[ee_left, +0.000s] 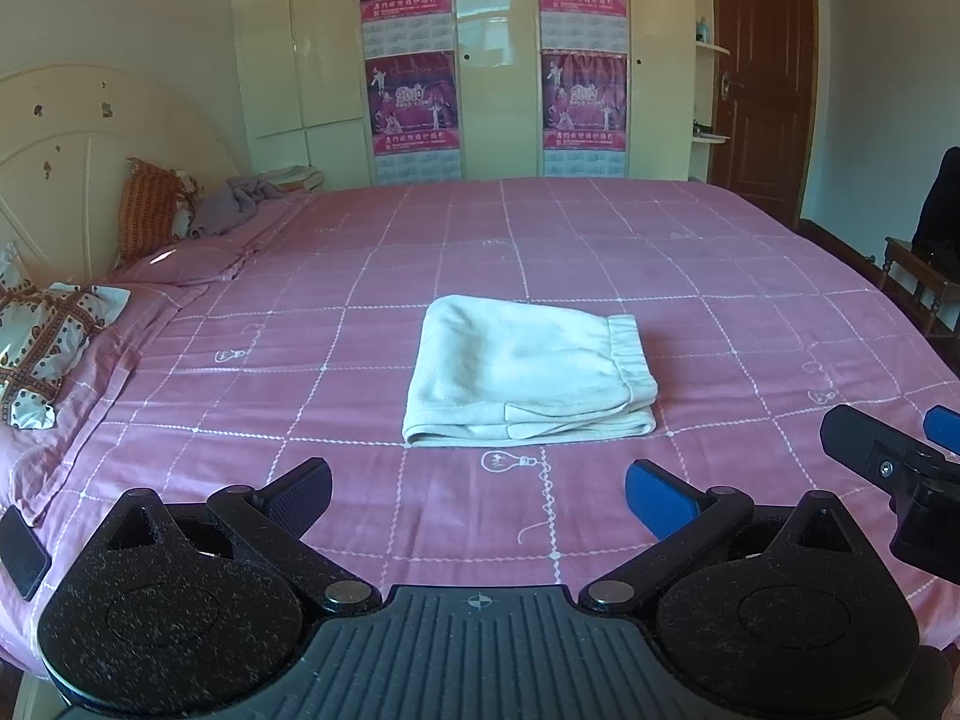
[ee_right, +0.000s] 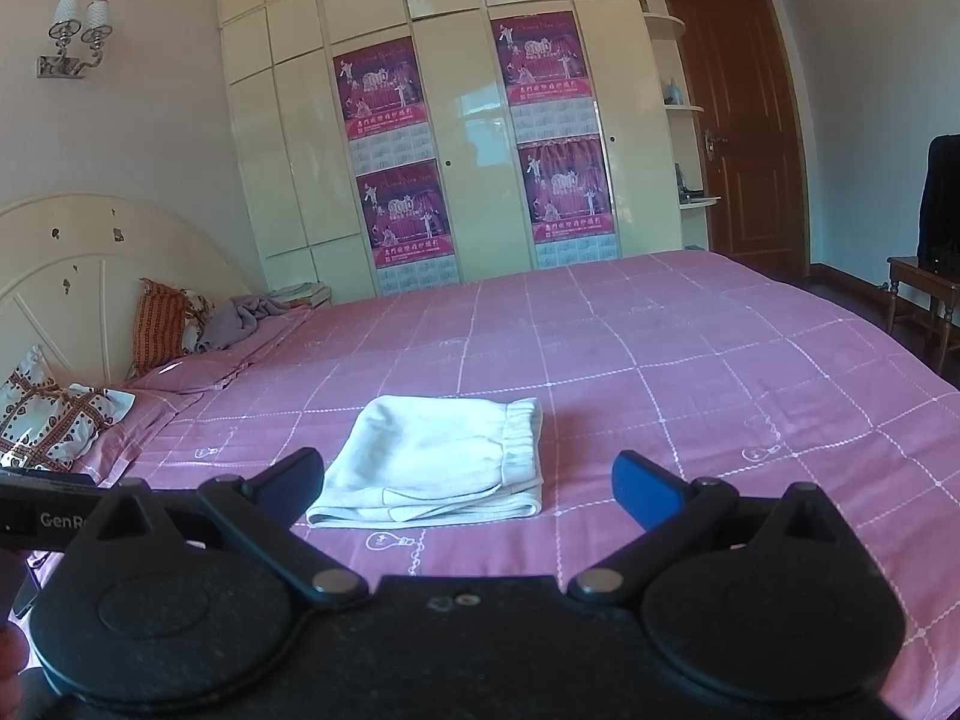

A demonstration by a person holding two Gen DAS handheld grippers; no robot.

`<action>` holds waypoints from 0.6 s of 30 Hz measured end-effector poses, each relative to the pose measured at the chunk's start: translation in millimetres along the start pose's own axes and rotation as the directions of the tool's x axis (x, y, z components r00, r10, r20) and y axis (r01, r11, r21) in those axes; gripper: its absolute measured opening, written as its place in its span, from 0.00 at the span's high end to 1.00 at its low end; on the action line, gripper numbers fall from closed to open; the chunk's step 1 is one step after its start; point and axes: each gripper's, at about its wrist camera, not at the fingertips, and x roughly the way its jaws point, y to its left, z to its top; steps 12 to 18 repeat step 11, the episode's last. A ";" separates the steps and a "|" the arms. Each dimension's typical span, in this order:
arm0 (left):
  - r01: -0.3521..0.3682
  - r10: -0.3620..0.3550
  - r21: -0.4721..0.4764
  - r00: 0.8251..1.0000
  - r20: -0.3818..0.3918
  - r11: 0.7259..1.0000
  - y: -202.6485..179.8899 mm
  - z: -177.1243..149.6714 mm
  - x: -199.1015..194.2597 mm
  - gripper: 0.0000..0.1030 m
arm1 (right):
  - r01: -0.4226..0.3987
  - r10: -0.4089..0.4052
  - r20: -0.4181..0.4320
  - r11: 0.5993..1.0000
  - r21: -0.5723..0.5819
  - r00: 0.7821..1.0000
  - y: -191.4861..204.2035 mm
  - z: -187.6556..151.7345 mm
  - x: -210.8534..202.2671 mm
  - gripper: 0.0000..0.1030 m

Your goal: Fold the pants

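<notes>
Nearest the cameras, the left gripper (ee_left: 478, 492) and the right gripper (ee_right: 465, 483) are both held with jaws spread wide and nothing between them, clear of the cloth. Just beyond them the cream pants (ee_left: 528, 372) lie on the pink checked bedspread (ee_left: 720, 300), already doubled into a compact stack, with the elastic waistband (ee_left: 630, 354) turned to the right (its layers look roughly even at the near edge). The folding is judged essentially finished; if a last step is wanted, the stack should be pressed flat and its edges squared lightly, without the top layer being dragged. Farther back stand the pillows (ee_left: 42, 342) and the wardrobe (ee_left: 498, 60).
</notes>
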 end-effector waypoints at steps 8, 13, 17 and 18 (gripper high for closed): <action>0.061 -0.061 0.015 0.998 0.014 0.998 -3.3 2.2 6.8 0.00 | 0.003 -0.003 -0.011 1.000 0.008 1.000 -2.5 -3.5 4.0 0.00; 0.074 -0.074 0.013 0.997 0.003 0.997 -3.8 5.6 16.3 0.00 | 0.002 -0.002 -0.016 1.000 0.011 1.000 -4.2 -4.4 6.8 0.00; 0.074 -0.074 0.013 0.997 0.003 0.997 -3.8 5.6 16.3 0.00 | 0.002 -0.002 -0.016 1.000 0.011 1.000 -4.2 -4.4 6.8 0.00; 0.074 -0.074 0.013 0.997 0.003 0.997 -3.8 5.6 16.3 0.00 | 0.002 -0.002 -0.016 1.000 0.011 1.000 -4.2 -4.4 6.8 0.00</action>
